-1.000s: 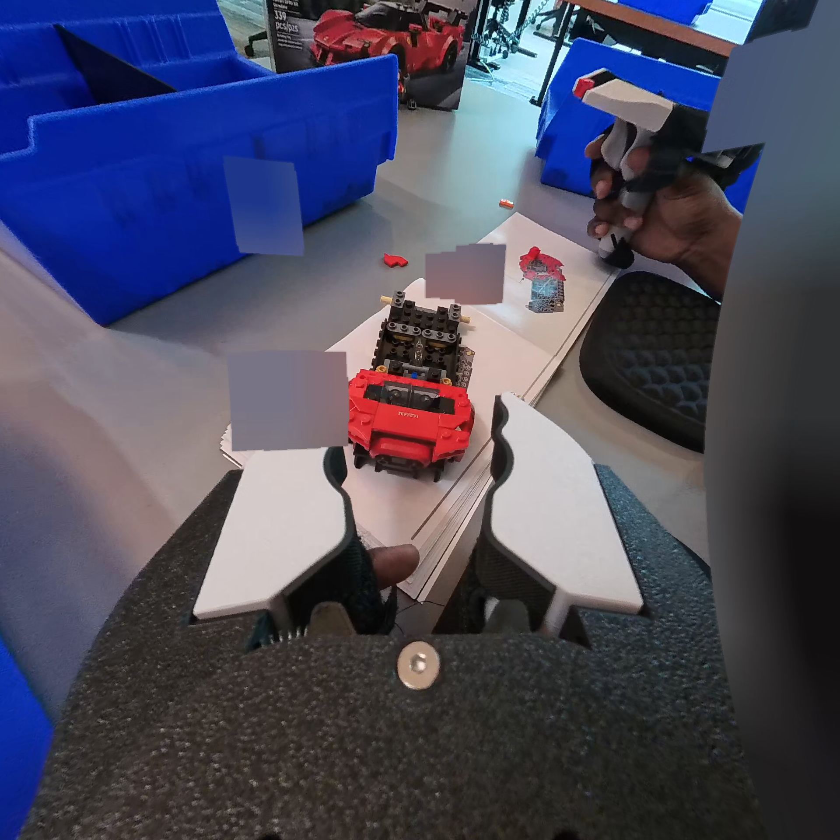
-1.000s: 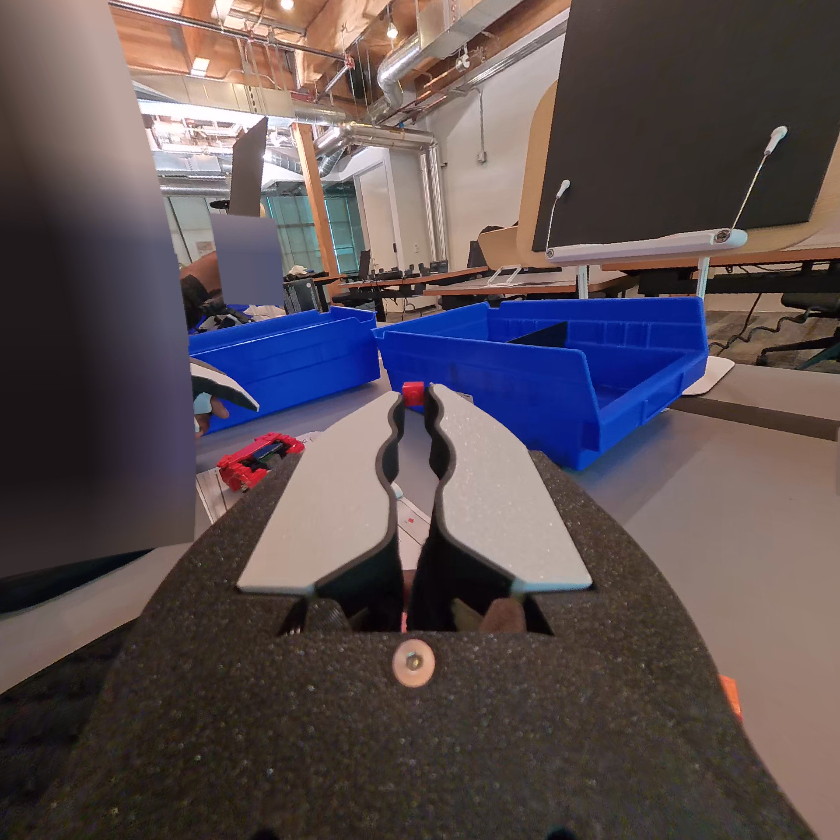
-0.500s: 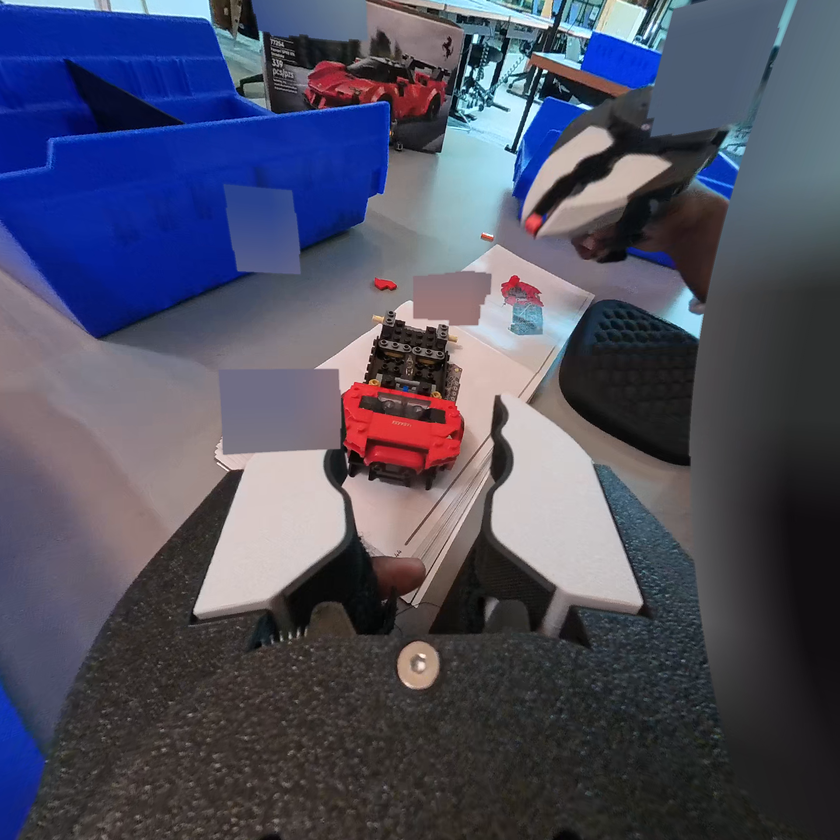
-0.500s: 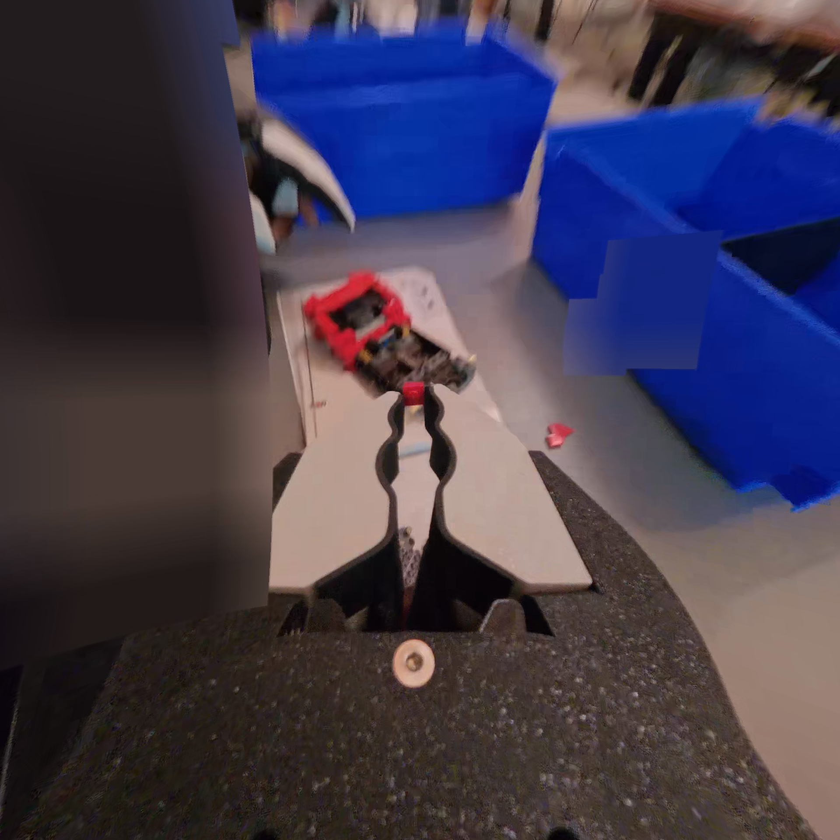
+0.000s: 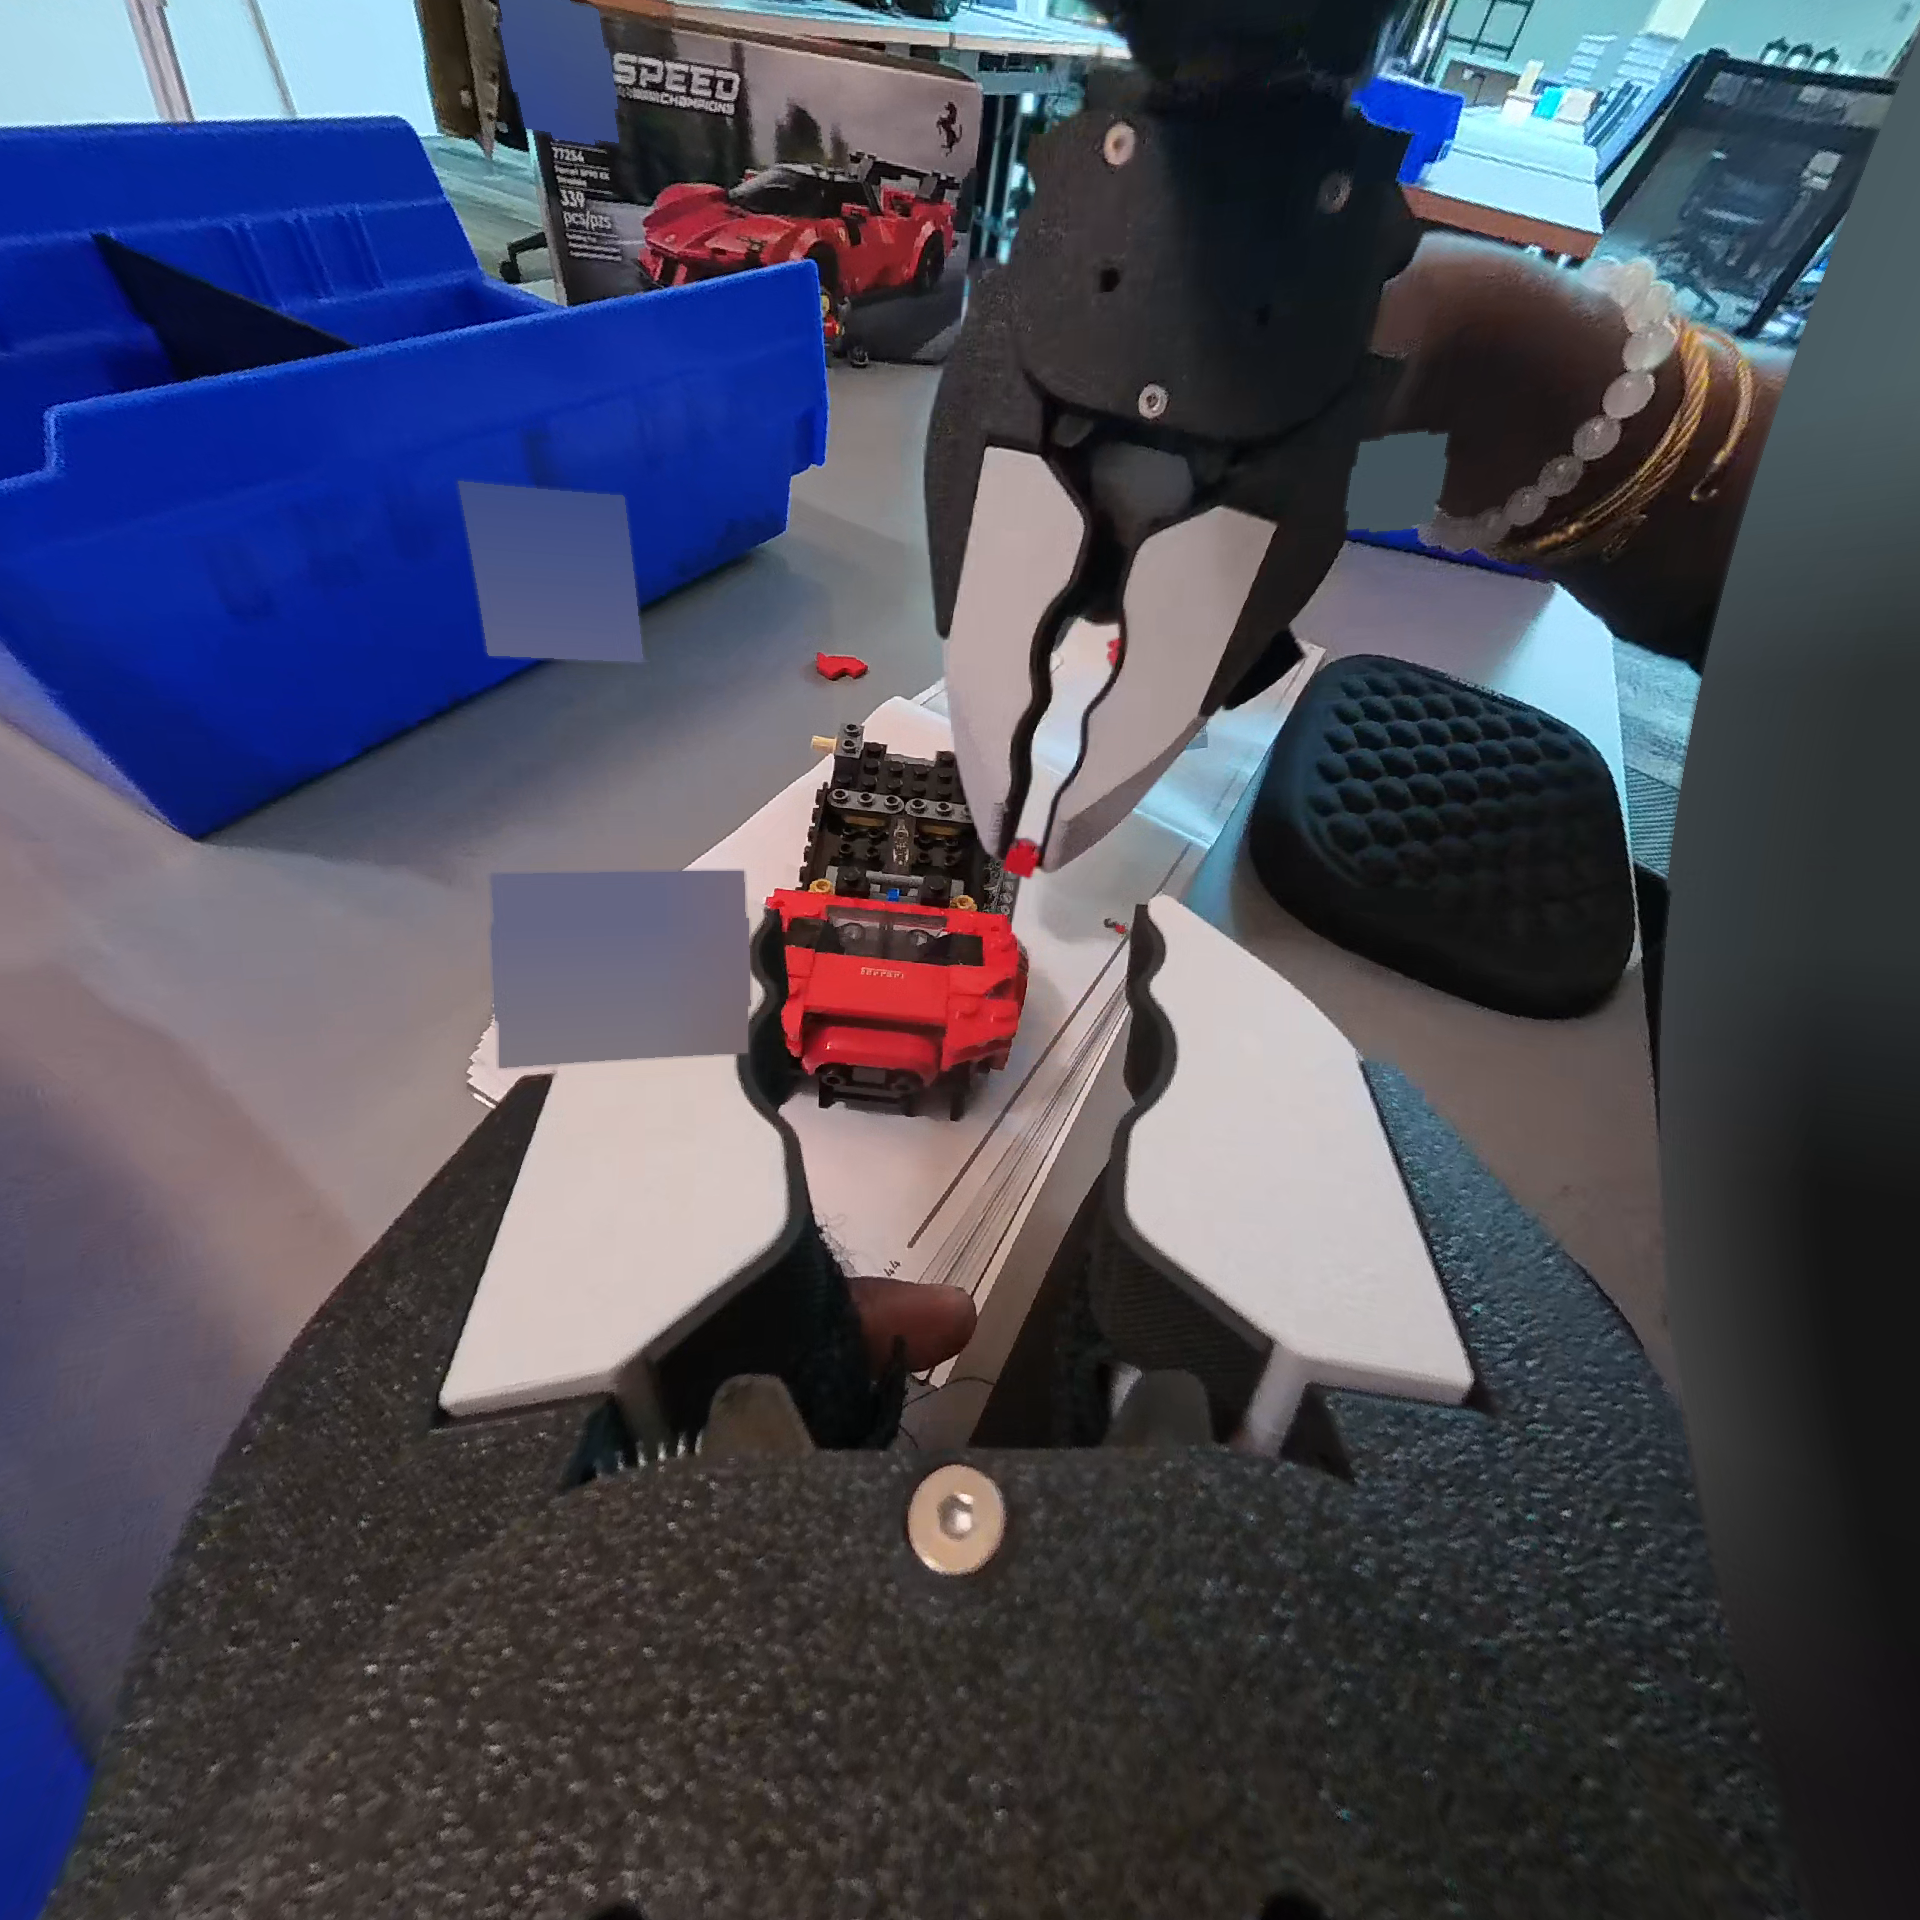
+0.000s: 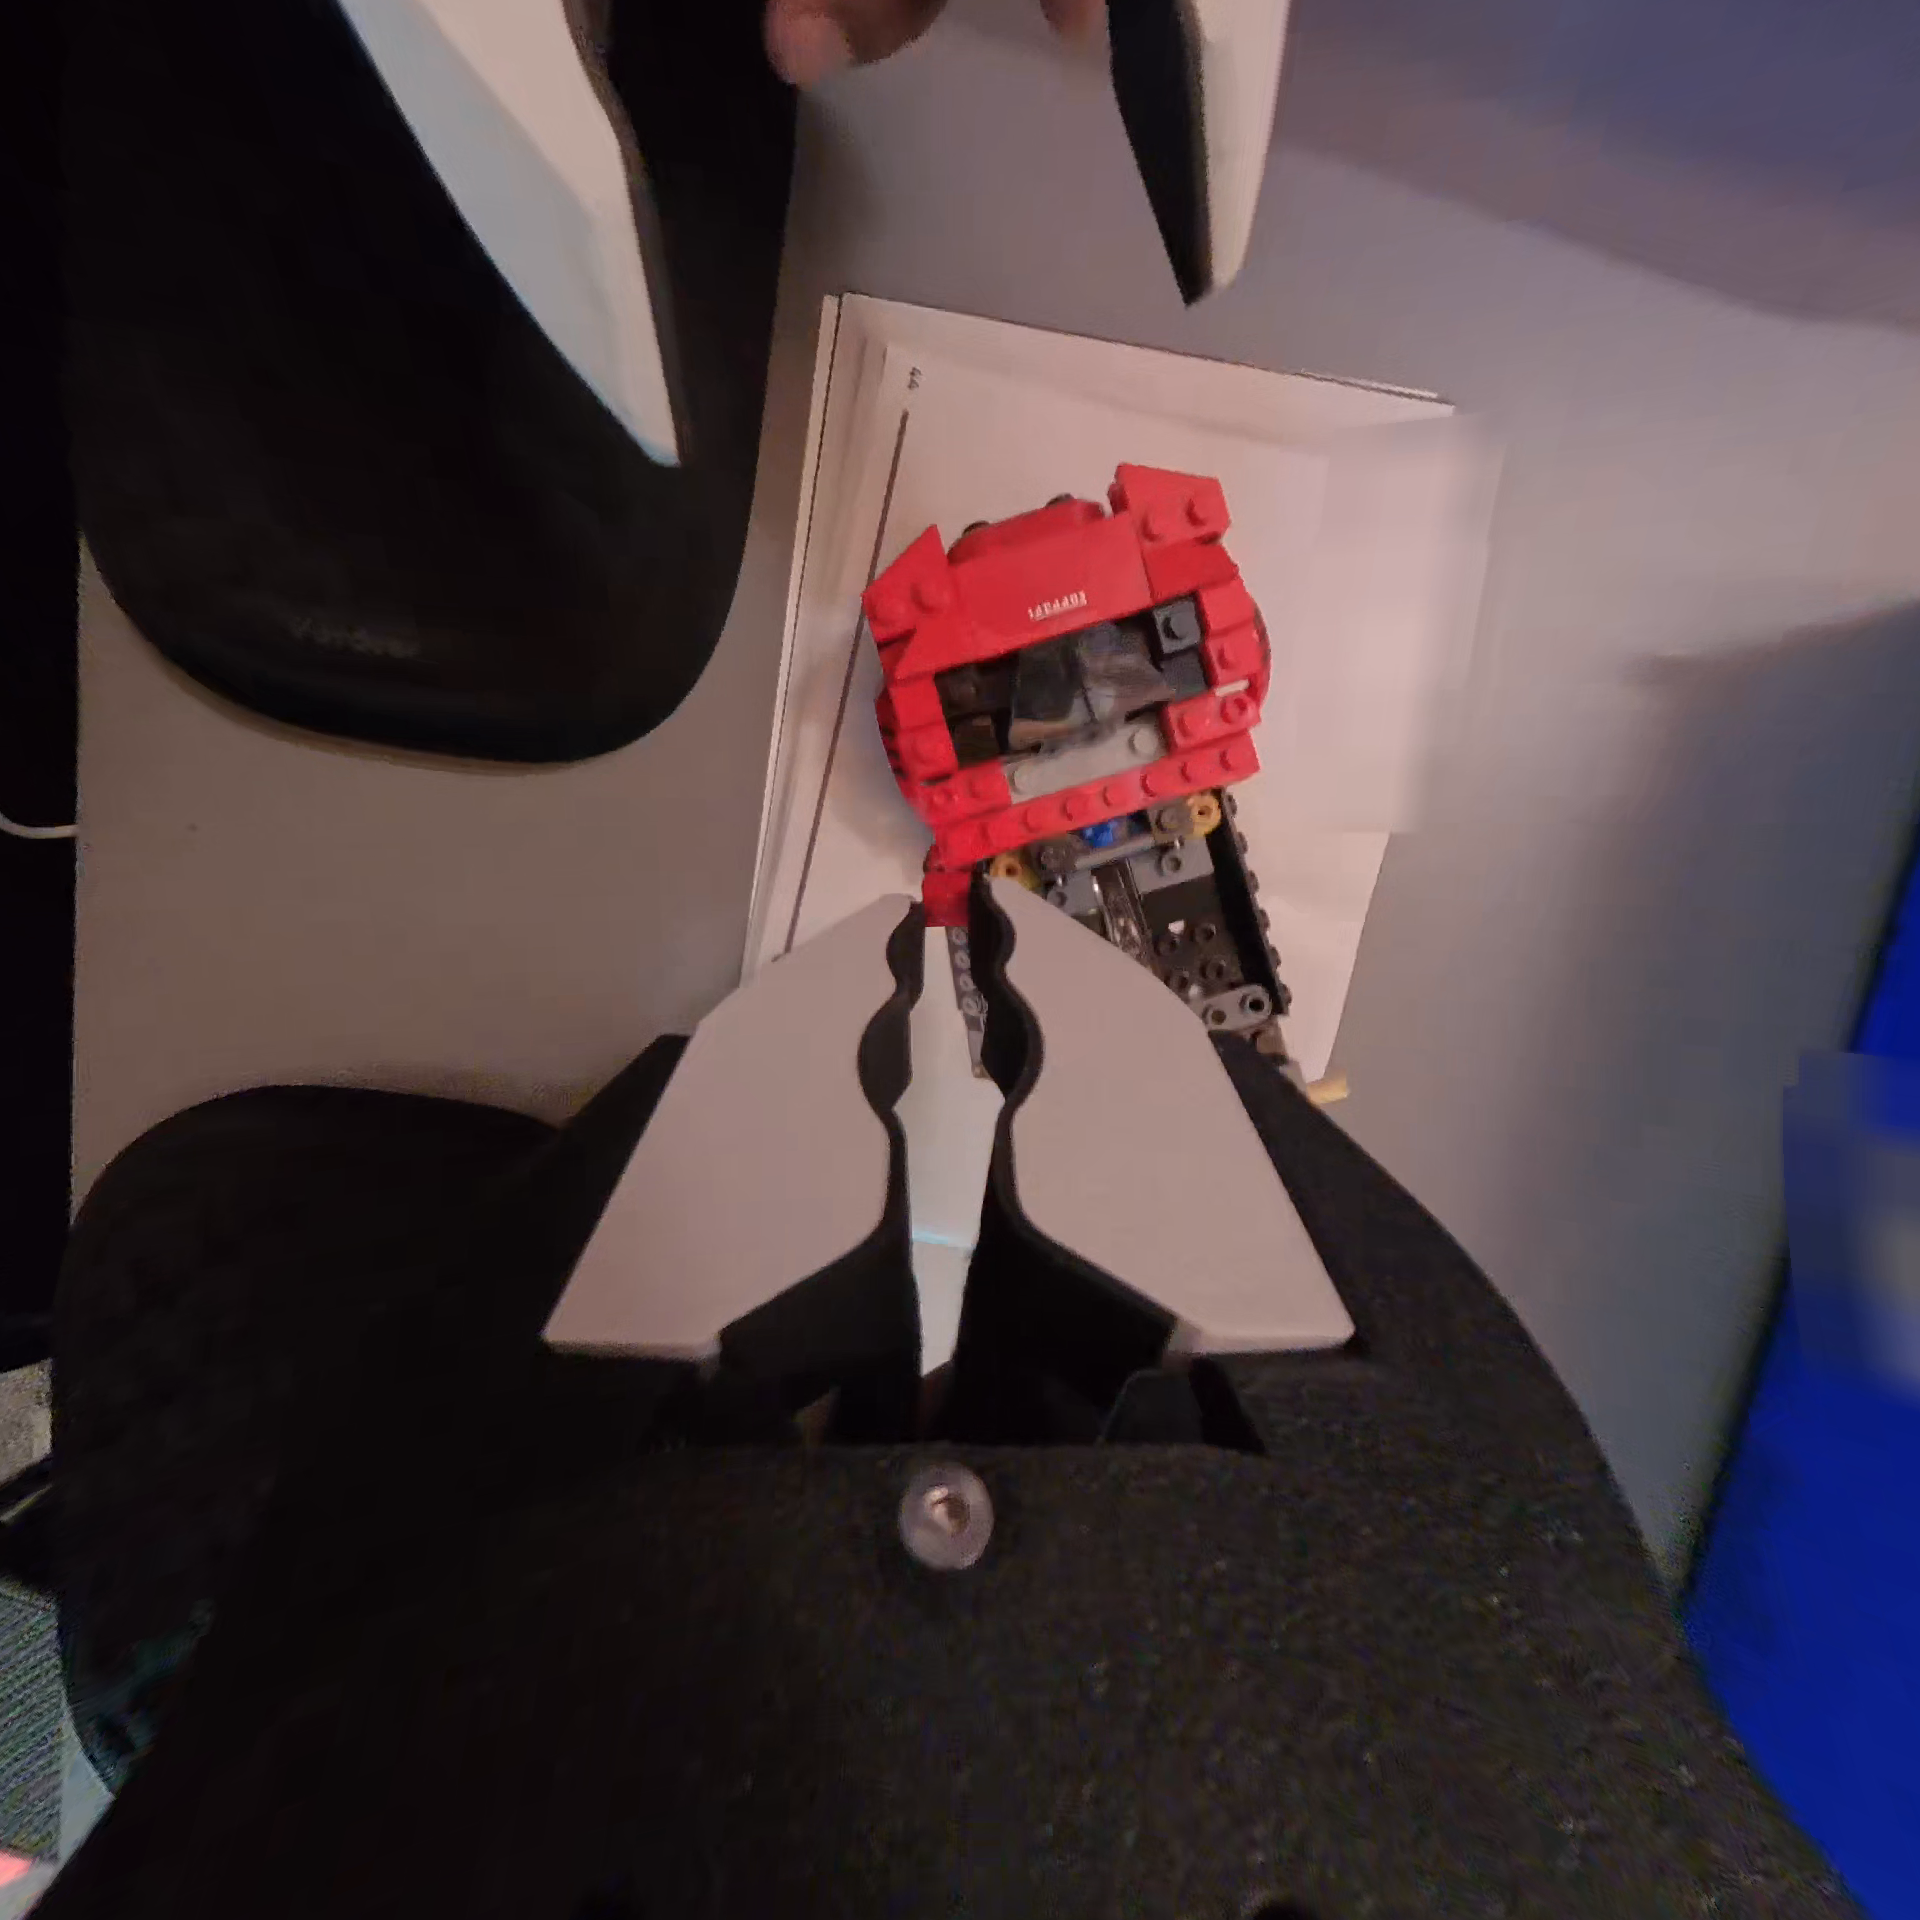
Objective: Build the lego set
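Right gripper (image 5: 1029, 857) pinches a small red brick (image 5: 1022, 856) at the side edge of the part-built red and black car (image 5: 902, 966), which sits on the white instruction booklet (image 6: 1049, 416); left gripper (image 5: 940, 977) hangs wide apart, empty, just before the car's red end.

Two grippers are showing: the left gripper (image 5: 940, 997) and the right gripper (image 5: 1023, 854). One part-built lego car (image 5: 902, 966) is sitting on one open instruction booklet (image 5: 914, 1174). One small red brick (image 5: 1022, 856) is sitting between the right gripper's tips, and one loose red piece (image 5: 840, 666) is lying on the table (image 5: 260, 987). One blue bin (image 5: 343, 457), one set box (image 5: 769, 208) and one black pad (image 5: 1455, 831) are showing in the left wrist view; two dark pads are showing in the right wrist view.
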Tool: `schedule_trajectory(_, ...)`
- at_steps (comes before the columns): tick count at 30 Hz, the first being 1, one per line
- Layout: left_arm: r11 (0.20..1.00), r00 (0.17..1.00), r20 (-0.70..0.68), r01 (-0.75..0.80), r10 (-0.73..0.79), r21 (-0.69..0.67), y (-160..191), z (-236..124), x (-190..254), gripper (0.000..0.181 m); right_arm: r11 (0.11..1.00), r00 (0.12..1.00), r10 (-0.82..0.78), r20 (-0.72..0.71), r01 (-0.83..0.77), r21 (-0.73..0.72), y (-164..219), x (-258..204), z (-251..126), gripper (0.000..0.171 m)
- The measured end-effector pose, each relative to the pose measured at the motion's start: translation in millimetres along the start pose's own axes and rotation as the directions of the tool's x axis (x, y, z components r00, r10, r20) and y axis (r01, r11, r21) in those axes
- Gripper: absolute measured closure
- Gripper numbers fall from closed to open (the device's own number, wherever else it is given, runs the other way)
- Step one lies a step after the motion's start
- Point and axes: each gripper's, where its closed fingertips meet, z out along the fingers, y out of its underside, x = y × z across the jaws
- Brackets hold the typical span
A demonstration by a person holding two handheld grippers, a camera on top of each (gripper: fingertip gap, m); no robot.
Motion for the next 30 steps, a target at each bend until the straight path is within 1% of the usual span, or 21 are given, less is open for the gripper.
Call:
schedule_trajectory(6, 1.0, 1.0, -0.01, -0.004, 0.004, -0.008, 1.5, 0.5, 1.6, 0.12, 0.993, 0.997, -0.074, 0.014, 0.075, -0.087, -0.9, 1.2, 10.9, 0.163)
schedule_trajectory(13, 1.0, 1.0, -0.018, 0.004, -0.004, -0.021, 3.2, 1.8, 1.7, 0.121, 0.987, 0.994, -0.106, 0.03, 0.109, -0.115, -0.6, 4.1, 13.3, 0.163)
schedule_trajectory(18, 0.999, 0.999, -0.046, 0.0, -0.001, -0.038, 5.7, 2.9, 5.5, 0.129, 0.978, 0.989, -0.137, 0.054, 0.144, -0.153, -1.2, 2.5, 15.0, 0.163)
schedule_trajectory(25, 0.998, 0.998, -0.065, 0.006, -0.011, -0.07, 10.0, 5.5, 7.2, 0.13, 0.96, 0.987, -0.149, 0.059, 0.159, -0.23, 0.4, 2.4, 16.4, 0.163)
schedule_trajectory(30, 0.998, 0.997, -0.074, 0.02, -0.025, -0.061, 9.0, 4.7, 7.0, 0.13, 0.939, 0.986, -0.157, 0.05, 0.165, -0.303, 0.1, 3.0, 16.9, 0.163)
